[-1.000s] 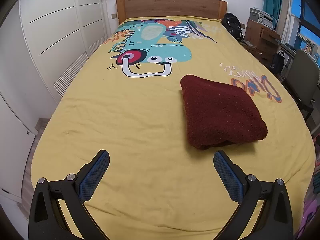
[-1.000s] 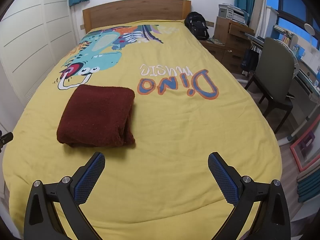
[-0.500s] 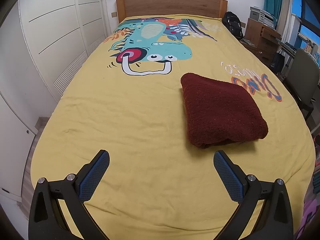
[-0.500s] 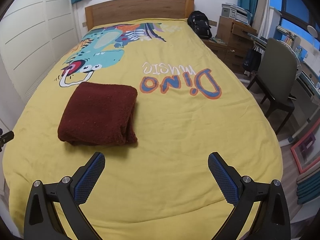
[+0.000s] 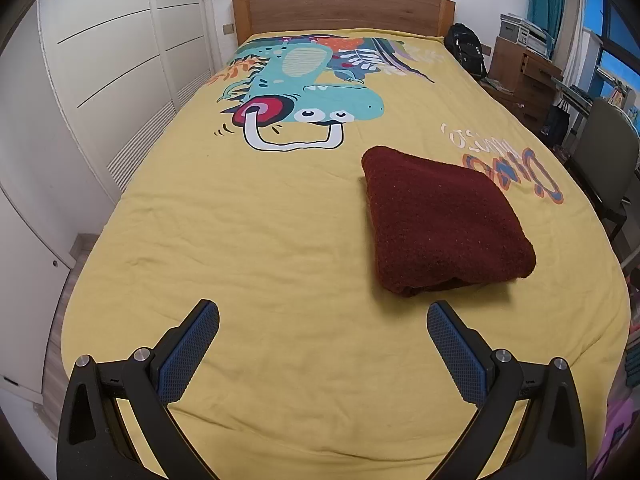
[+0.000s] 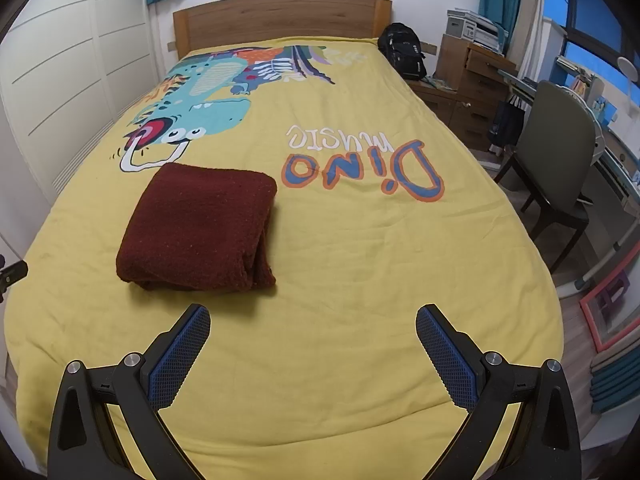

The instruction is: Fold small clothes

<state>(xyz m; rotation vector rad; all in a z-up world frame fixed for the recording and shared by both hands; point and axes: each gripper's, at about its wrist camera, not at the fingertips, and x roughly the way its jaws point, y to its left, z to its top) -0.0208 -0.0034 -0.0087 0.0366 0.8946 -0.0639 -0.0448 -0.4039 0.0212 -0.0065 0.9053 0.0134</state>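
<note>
Dark red folded garment point(image 5: 444, 220) point(image 6: 200, 226), lying flat on the yellow bedspread point(image 5: 260, 240) point(image 6: 360, 260), just below the dinosaur print point(image 5: 304, 100) point(image 6: 192, 116) and beside the "Dino music" lettering point(image 6: 360, 164). Open folded edges toward the cameras, thick and rounded. Nothing resting on it or between it and the grippers. Further out: wooden headboard point(image 5: 340, 10), black backpack point(image 6: 402, 52), wooden drawers point(image 6: 476, 76), a grey chair point(image 6: 556, 152) beside the bed, white wardrobe doors point(image 5: 112, 60) on the other side.

Left gripper point(image 5: 322, 322): spread wide, holding nothing, garment ahead and to the right, near its right finger, apart from it. Right gripper point(image 6: 312, 326): equally wide, empty, garment ahead and to the left, just beyond its left finger.
</note>
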